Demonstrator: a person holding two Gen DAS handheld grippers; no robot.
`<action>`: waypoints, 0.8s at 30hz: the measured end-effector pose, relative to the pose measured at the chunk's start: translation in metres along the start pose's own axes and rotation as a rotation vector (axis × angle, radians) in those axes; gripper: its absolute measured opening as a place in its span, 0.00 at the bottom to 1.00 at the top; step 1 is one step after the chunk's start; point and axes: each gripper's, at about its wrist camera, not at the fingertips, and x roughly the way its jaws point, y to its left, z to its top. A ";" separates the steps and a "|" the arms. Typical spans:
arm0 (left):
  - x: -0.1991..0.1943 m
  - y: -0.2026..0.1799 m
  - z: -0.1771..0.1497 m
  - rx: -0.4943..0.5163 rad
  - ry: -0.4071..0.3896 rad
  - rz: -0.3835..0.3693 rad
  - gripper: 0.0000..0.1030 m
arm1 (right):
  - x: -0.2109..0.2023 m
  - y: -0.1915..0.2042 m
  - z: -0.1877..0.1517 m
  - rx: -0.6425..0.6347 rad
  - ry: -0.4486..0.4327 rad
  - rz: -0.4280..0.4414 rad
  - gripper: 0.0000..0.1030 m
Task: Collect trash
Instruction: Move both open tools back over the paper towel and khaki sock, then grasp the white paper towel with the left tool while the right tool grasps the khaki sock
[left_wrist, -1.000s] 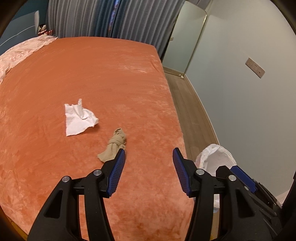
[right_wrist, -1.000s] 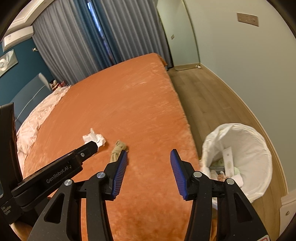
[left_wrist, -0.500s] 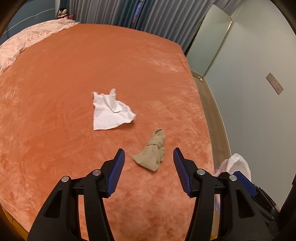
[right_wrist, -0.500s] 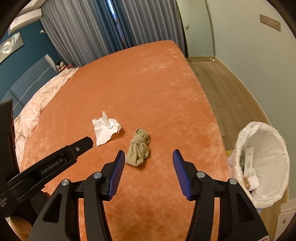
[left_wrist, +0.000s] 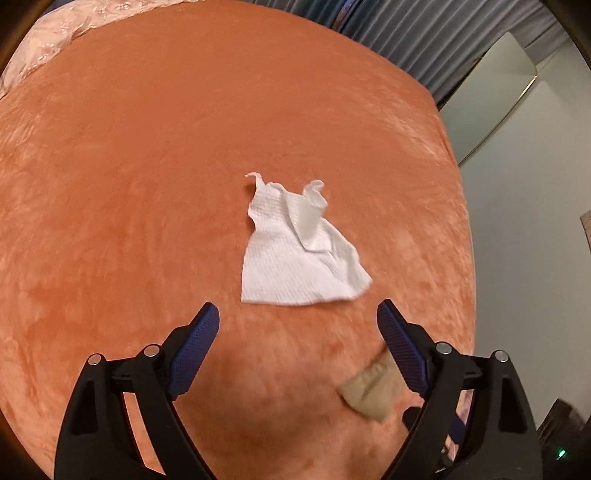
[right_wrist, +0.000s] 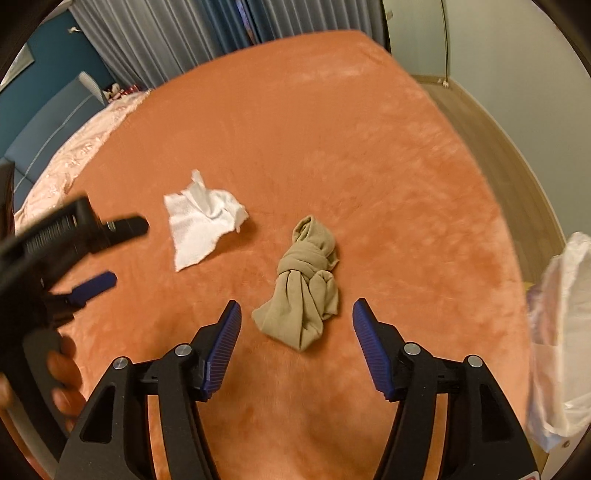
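Note:
A crumpled white paper towel (left_wrist: 301, 247) lies on the orange bedspread (left_wrist: 147, 147), just ahead of my open, empty left gripper (left_wrist: 297, 317). It also shows in the right wrist view (right_wrist: 201, 221). A knotted beige sock (right_wrist: 304, 284) lies just ahead of my open, empty right gripper (right_wrist: 295, 317), between the lines of its jaws. The sock shows blurred in the left wrist view (left_wrist: 371, 387), partly behind the right finger (left_wrist: 400, 347). The left gripper appears at the left of the right wrist view (right_wrist: 92, 258).
A bin lined with a white bag (right_wrist: 557, 332) stands on the wooden floor (right_wrist: 517, 155) right of the bed. A pink quilt (right_wrist: 74, 158) covers the bed's far left. Grey curtains (right_wrist: 166, 40) and a pale wall (left_wrist: 524, 221) lie beyond.
Both grippers have moved forward and down over the bed. The left now faces the paper towel and the right faces the sock, both much closer. Both stay open.

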 end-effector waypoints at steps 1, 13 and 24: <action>0.009 0.001 0.008 -0.002 0.009 0.005 0.81 | 0.013 0.001 0.004 0.005 0.017 -0.003 0.59; 0.105 -0.002 0.049 -0.012 0.116 0.029 0.78 | 0.081 -0.004 0.018 0.047 0.082 -0.016 0.60; 0.099 -0.025 0.015 0.135 0.118 0.024 0.04 | 0.075 -0.007 0.007 0.035 0.042 -0.033 0.42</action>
